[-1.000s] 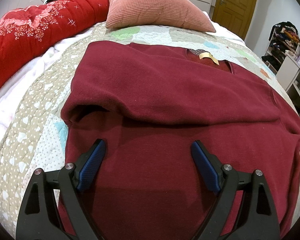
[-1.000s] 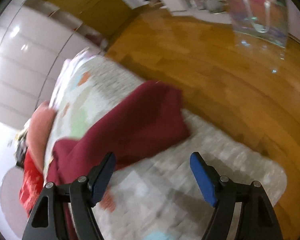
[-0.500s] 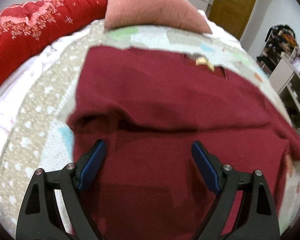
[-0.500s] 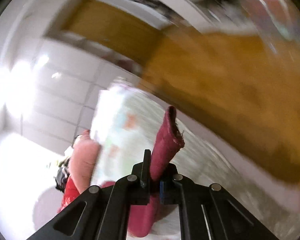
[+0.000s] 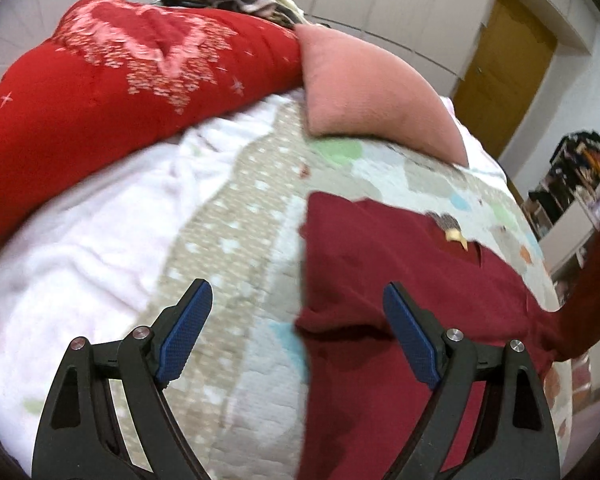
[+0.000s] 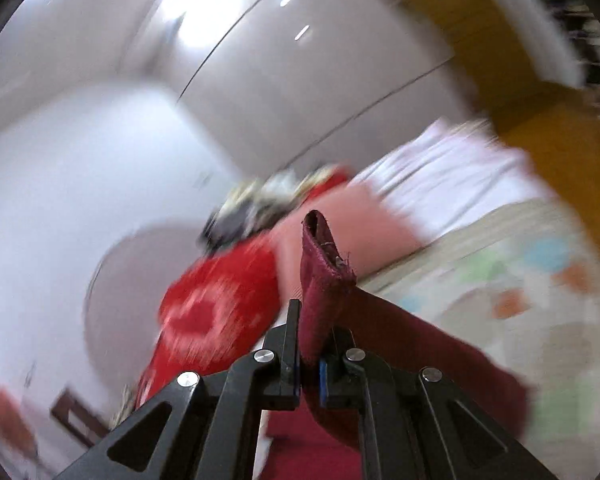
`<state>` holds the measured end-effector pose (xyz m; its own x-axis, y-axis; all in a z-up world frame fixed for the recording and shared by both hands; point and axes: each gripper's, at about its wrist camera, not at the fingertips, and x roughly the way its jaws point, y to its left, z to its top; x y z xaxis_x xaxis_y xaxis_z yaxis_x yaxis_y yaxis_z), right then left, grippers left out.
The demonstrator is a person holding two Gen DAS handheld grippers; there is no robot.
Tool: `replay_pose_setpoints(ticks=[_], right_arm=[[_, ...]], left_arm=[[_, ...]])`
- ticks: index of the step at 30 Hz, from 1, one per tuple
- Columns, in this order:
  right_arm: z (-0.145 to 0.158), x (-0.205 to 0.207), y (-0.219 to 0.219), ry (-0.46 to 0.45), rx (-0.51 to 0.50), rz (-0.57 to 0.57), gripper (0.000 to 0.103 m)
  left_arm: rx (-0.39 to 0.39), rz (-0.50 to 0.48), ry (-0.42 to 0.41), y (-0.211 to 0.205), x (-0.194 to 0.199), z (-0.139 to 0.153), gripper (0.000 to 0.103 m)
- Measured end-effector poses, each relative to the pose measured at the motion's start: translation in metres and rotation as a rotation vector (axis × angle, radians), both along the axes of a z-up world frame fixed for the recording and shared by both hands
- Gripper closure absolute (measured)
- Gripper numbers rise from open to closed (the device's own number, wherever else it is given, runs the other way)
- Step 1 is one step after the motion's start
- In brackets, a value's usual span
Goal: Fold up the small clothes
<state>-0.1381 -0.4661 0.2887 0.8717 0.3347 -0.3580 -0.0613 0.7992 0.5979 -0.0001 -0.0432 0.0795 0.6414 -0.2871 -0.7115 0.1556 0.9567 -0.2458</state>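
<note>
A dark red sweater (image 5: 380, 272) lies on the patterned quilt (image 5: 236, 240) of a bed, its left sleeve folded across the body and a tan label at the collar. My left gripper (image 5: 296, 336) is open and empty, held above the sweater's left edge. My right gripper (image 6: 310, 364) is shut on the cuff of the sweater's right sleeve (image 6: 320, 264) and holds it lifted off the bed. The raised sleeve also shows at the right edge of the left wrist view (image 5: 596, 280).
A red floral duvet (image 5: 100, 92) and a pink pillow (image 5: 372, 92) lie at the head of the bed. White sheet (image 5: 80, 248) shows at the left. A wooden door (image 5: 504, 60), white wardrobes and cluttered shelves (image 5: 576, 172) stand beyond. The right wrist view is motion-blurred.
My right gripper closed on the sleeve cuff and swung it up and toward the bed's head. My left gripper shifted left, from over the sweater's body to its left edge.
</note>
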Motion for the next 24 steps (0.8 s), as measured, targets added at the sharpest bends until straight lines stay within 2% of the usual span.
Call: replay_pose_setpoints(ticks=[3,5,6,7,8,9,11,12,15,16,18,21,24], right_arm=[[-0.046,0.061,0.086,0.070,-0.033,0.147,0.097],[-0.090,0.092,0.133,0.120,-0.010,0.223,0.097],[-0.113,0.104,0.156,0.158,-0.038,0.256,0.097],[-0.144,0.119,0.179,0.238,-0.090,0.286,0.090],[-0.166,0.127,0.182,0.306,-0.102,0.298,0.077],[-0.183,0.130,0.181,0.348,-0.090,0.307,0.072],[-0.197,0.123,0.165,0.366,-0.041,0.316,0.063],[-0.194,0.112,0.152,0.346,-0.060,0.297,0.061],[-0.168,0.063,0.103,0.293,-0.229,0.170,0.055],[-0.163,0.046,0.080,0.302,-0.317,0.089,0.053],[-0.157,0.026,0.038,0.336,-0.408,-0.048,0.046],[-0.171,0.014,-0.015,0.431,-0.408,-0.205,0.044],[-0.185,0.031,-0.045,0.472,-0.322,-0.231,0.044]], left_arm=[[-0.007,0.016,0.001,0.011,0.004,0.001,0.015],[-0.015,0.014,0.010,0.013,0.006,0.000,0.015],[-0.020,0.010,0.016,0.014,0.006,0.000,0.015],[-0.024,0.006,0.021,0.013,0.008,-0.001,0.015],[-0.029,0.000,0.024,0.013,0.009,-0.001,0.015],[-0.034,-0.004,0.026,0.012,0.010,-0.002,0.015],[-0.044,-0.008,0.026,0.011,0.013,-0.004,0.015],[-0.055,-0.010,0.027,0.009,0.015,-0.005,0.015],[-0.069,-0.021,0.044,-0.003,0.024,-0.010,0.015],[-0.060,-0.030,0.049,-0.009,0.026,-0.012,0.015],[-0.004,-0.043,0.060,-0.025,0.032,-0.023,0.015],[0.068,-0.048,0.088,-0.041,0.041,-0.039,0.015],[0.084,-0.054,0.089,-0.051,0.046,-0.046,0.016]])
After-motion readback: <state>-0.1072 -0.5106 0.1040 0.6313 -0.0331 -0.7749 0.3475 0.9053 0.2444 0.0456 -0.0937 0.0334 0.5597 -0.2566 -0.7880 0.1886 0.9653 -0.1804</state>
